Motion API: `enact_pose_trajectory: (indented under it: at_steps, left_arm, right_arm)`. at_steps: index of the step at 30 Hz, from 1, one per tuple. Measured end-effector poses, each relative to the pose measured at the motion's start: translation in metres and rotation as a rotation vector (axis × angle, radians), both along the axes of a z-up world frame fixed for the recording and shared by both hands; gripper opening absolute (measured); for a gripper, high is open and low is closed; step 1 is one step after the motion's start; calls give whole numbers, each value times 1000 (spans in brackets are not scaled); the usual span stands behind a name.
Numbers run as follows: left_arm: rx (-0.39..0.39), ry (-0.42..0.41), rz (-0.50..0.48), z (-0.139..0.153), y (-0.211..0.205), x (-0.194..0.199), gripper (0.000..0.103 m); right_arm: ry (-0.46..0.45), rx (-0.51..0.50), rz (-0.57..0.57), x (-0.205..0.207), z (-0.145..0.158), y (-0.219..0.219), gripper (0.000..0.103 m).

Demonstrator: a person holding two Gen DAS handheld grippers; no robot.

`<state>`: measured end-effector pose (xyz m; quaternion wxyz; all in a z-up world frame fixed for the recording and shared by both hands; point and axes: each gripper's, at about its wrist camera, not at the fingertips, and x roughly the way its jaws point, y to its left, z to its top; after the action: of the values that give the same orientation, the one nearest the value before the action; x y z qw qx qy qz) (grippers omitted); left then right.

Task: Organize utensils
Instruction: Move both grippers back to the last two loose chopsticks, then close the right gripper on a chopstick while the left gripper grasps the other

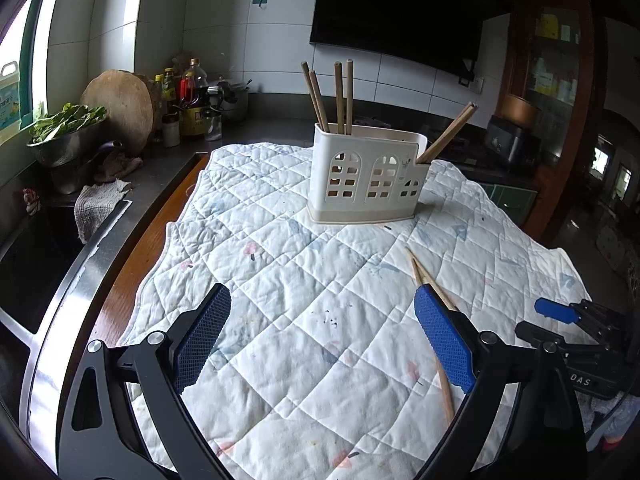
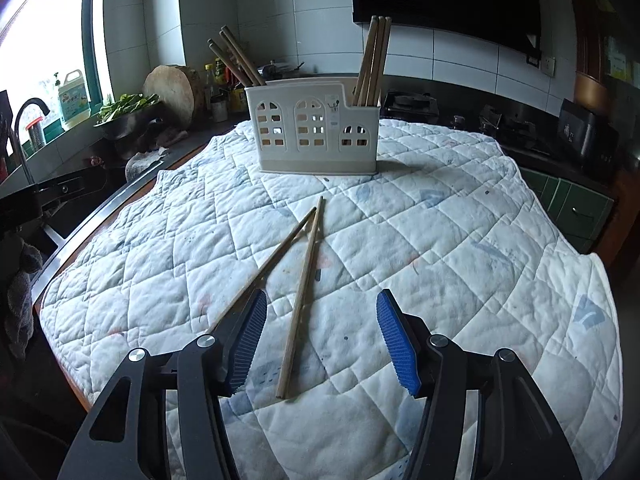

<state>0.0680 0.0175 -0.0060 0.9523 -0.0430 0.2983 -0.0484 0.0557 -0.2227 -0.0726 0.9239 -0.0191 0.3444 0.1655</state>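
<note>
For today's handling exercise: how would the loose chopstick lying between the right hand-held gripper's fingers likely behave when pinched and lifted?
The chopstick looks like thin, straight wood, so probably stiff and light. Being slender, it may twist or slip in the right hand-held gripper. The soft quilted cloth beneath probably keeps it from rolling.

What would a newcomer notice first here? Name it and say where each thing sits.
First, the white utensil holder with arched cutouts, standing at the far middle of the quilted cloth, with chopsticks upright in both ends. Next, two loose chopsticks lying on the cloth, tips nearly meeting, right in front of the open right claw. The left claw is open too.
</note>
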Motion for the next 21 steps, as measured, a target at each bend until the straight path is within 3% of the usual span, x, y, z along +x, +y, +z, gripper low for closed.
enact_pose_trajectory:
  at_steps: [12, 21]
  left_arm:
    - [-27, 53, 15, -22, 3, -4, 91]
    - [-43, 95, -3, -39, -2, -9, 86]
  right_arm:
    - [89, 34, 23, 1, -34, 17, 27]
    - [122, 39, 3, 4, -44, 20, 15]
